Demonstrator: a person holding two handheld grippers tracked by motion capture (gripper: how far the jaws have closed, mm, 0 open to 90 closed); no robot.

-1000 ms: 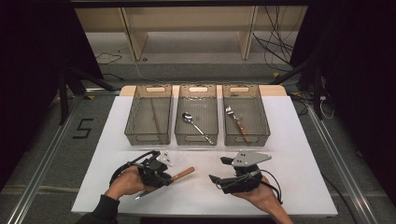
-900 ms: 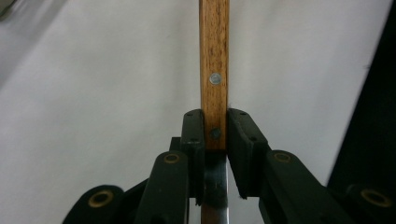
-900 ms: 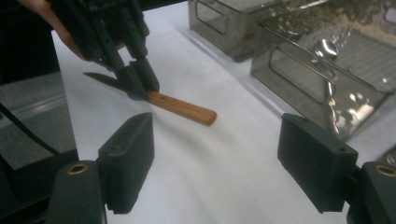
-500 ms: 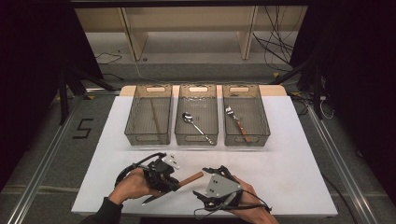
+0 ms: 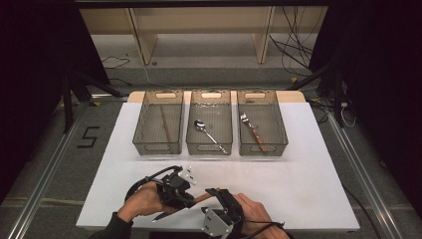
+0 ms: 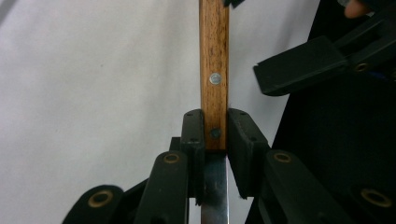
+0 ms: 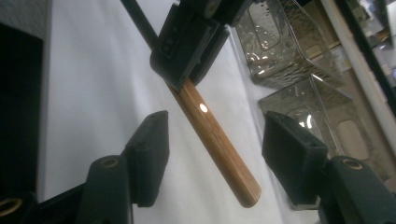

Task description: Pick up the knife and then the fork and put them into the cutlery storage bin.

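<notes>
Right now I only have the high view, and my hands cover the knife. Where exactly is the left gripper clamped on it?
Observer: The left gripper is shut on the knife where the wooden handle meets the blade.
Operator: And the right gripper?
Observer: The right gripper is open, its jaws on either side of the handle's free end, not touching it.
Operator: Anything on the handle to aim at?
Observer: A shiny rivet sits between the left gripper's jaws and that free end.
</notes>
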